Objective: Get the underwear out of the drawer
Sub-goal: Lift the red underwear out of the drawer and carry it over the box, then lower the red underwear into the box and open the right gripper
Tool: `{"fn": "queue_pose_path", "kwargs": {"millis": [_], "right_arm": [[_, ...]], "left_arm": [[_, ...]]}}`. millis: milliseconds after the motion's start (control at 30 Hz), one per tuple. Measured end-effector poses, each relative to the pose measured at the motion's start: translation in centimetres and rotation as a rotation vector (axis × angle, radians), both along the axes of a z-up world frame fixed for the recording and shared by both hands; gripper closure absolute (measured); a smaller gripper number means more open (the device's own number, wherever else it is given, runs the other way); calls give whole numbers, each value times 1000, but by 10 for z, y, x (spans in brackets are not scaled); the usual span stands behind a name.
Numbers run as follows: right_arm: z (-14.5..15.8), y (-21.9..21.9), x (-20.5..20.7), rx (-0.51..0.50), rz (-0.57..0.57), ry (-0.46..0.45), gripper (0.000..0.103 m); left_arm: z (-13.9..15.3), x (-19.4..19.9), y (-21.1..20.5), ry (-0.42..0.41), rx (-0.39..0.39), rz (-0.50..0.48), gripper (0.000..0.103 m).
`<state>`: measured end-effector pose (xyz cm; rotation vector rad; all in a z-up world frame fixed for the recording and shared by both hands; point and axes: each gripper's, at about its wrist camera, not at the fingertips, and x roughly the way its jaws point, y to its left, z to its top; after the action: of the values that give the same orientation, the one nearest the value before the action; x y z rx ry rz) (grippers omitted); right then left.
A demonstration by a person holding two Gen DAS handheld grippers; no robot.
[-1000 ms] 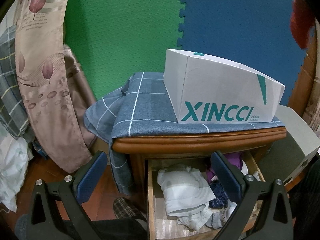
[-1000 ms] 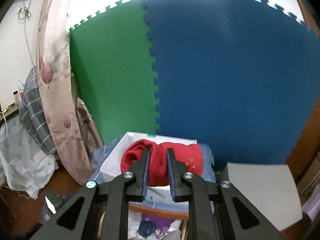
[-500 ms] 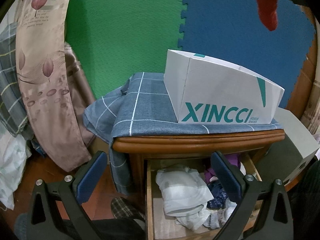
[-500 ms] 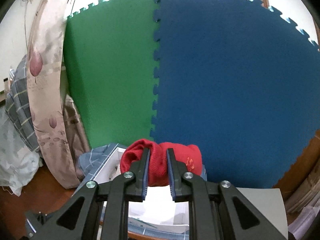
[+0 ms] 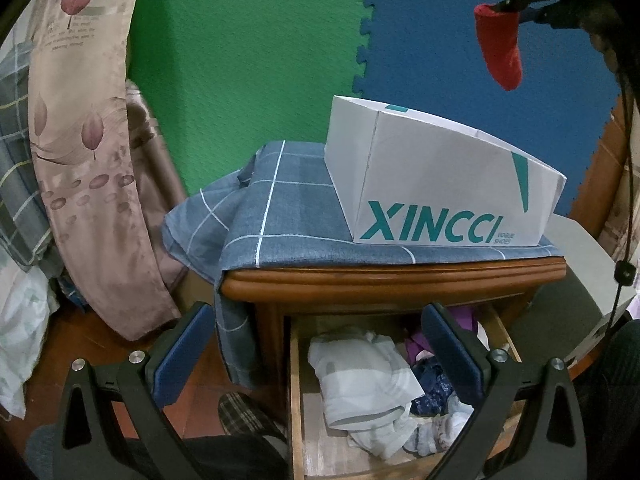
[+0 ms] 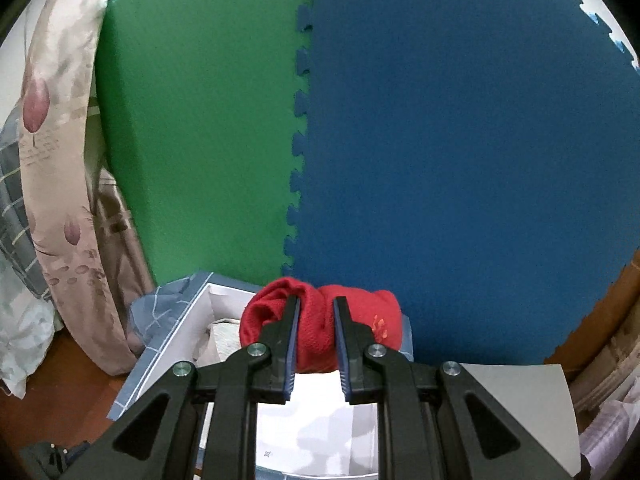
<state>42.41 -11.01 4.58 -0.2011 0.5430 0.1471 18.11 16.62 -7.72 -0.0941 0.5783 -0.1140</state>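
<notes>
My right gripper [image 6: 316, 312] is shut on red underwear [image 6: 316, 340] and holds it high above the white XINCCI shoe box [image 6: 224, 320]. In the left wrist view the red underwear [image 5: 500, 48] hangs from that gripper at the top right, above the box [image 5: 440, 184]. The wooden drawer [image 5: 296, 392] is pulled open below the nightstand top, with white [image 5: 360, 376], purple and dark garments inside. My left gripper [image 5: 320, 352] is open and empty, in front of the drawer.
A blue checked cloth [image 5: 272, 208] covers the nightstand top under the box. A floral curtain [image 5: 80, 160] hangs at the left. Green and blue foam mats [image 5: 256, 60] cover the wall behind. A grey board [image 5: 576, 280] leans at the right.
My right gripper has carried the red underwear up and forward over the shoe box. My left gripper has stayed open in front of the drawer.
</notes>
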Motion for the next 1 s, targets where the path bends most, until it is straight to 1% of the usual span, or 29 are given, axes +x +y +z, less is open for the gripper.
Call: {"fn": "queue_pose_path", "kwargs": {"millis": [633, 867, 1000], "right_arm": [[-59, 15, 36, -55, -11, 94, 87], [-87, 16, 56, -79, -21, 153, 87], [-101, 7, 73, -84, -37, 192, 87]], "left_arm": [[-5, 2, -3, 22, 0, -12, 1], [-6, 2, -3, 27, -4, -17, 1], [-7, 2, -3, 34, -9, -21, 1]]}}
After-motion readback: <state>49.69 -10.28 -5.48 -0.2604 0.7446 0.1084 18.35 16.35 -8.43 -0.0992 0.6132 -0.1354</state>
